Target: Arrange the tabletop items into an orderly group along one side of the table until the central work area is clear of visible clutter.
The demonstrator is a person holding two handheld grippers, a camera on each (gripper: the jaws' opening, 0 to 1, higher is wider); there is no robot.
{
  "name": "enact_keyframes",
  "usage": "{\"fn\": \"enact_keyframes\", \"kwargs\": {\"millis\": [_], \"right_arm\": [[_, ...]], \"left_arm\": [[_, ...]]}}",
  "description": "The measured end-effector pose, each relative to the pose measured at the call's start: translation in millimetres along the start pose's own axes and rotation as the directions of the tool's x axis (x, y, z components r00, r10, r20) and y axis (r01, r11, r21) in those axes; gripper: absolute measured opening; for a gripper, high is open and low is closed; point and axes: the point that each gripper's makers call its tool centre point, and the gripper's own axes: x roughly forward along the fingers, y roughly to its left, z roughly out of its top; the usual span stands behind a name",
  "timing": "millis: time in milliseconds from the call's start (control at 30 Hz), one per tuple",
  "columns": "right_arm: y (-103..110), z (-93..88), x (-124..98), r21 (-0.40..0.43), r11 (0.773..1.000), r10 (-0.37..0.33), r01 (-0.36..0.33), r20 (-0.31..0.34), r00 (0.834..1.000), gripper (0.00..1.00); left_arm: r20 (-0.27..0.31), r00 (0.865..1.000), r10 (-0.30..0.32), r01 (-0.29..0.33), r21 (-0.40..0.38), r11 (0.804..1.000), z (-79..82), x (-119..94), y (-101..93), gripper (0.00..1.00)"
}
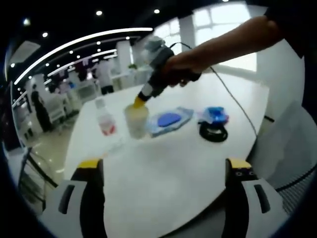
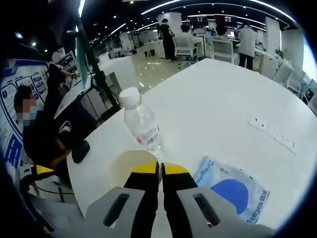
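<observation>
White bench carries one bottle, one cup, one blue-printed packet; writing blurred. Right tool pinches the cup rim; left tool wide.

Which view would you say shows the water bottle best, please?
The right gripper view: the water bottle stands close and upright on the table, with white cap and red label clear, just beyond the cup. In the left gripper view it is small and blurred, beside the cup.

Background: long white power strip lying flat on round white table, people standing among office desks, bright window.
</observation>
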Motion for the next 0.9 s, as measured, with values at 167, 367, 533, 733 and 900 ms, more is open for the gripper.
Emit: {"fn": "enact_keyframes", "kwargs": {"millis": [167, 367, 533, 733, 900], "right_arm": [[-12.7, -2.4, 9.6, 0.009, 1.0, -0.02, 0.02, -0.023, 1.0, 0.01], [-26.3, -1.7, 18.5, 0.034, 0.999, -0.032, 0.033, -0.025, 0.999, 0.01], [-36.8, -3.1, 25.0, 0.064, 0.997, -0.049, 0.051, -0.035, 0.998, 0.01], [-43.8, -6.6, 36.0, 0.072, 0.995, -0.059, 0.063, -0.054, 0.997, 0.01], [-47.6, -7.6, 46.4, 0.085, 0.994, -0.058, 0.063, -0.063, 0.996, 0.01]], "left_arm": [[0.0, 1.0, 0.005, -0.005, -0.004, 1.0, 0.2, 0.2, 0.8, 0.99], [-0.008, 1.0, 0.008, -0.008, -0.005, 1.0, -1.0, 0.7, 1.0, 0.98], [-0.017, 1.0, 0.008, -0.008, -0.006, 1.0, -2.9, 1.4, 1.4, 0.98], [-0.026, 1.0, 0.006, -0.006, -0.005, 1.0, -4.5, 2.2, 1.5, 0.97], [-0.037, 0.999, 0.008, -0.008, -0.008, 1.0, -6.8, 2.3, 2.5, 0.97]]}}
